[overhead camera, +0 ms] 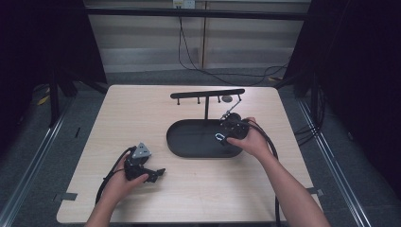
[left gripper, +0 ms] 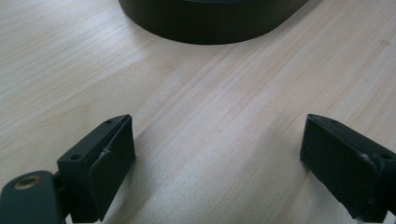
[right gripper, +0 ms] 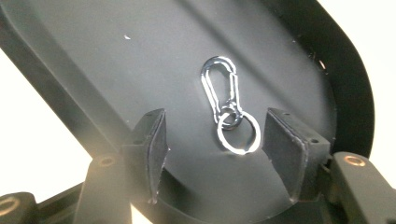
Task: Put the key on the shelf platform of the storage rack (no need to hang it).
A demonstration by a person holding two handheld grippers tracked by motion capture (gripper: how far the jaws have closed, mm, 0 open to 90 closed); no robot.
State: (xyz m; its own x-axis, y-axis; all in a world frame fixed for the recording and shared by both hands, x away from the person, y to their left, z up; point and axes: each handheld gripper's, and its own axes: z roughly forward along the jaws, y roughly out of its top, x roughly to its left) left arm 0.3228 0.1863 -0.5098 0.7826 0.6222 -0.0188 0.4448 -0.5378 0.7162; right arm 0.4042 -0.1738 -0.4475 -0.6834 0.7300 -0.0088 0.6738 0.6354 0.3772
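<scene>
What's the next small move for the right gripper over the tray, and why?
Probably lower a touch and close. The right gripper is open with the key ring of the silver carabiner clip lying between its fingers, flat on the black tray; neither finger touches it yet.

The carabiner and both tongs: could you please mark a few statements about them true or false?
1. The carabiner lies in the black tray. True.
2. The right tongs are clamped on the carabiner. False: the jaws stand apart, its key ring lying loose between them.
3. The left tongs are open above bare wood. True.
4. The carabiner hangs from the rack. False: it lies flat in the tray.
5. The left tongs are inside the tray. False: they are beside it, over the table.
</scene>
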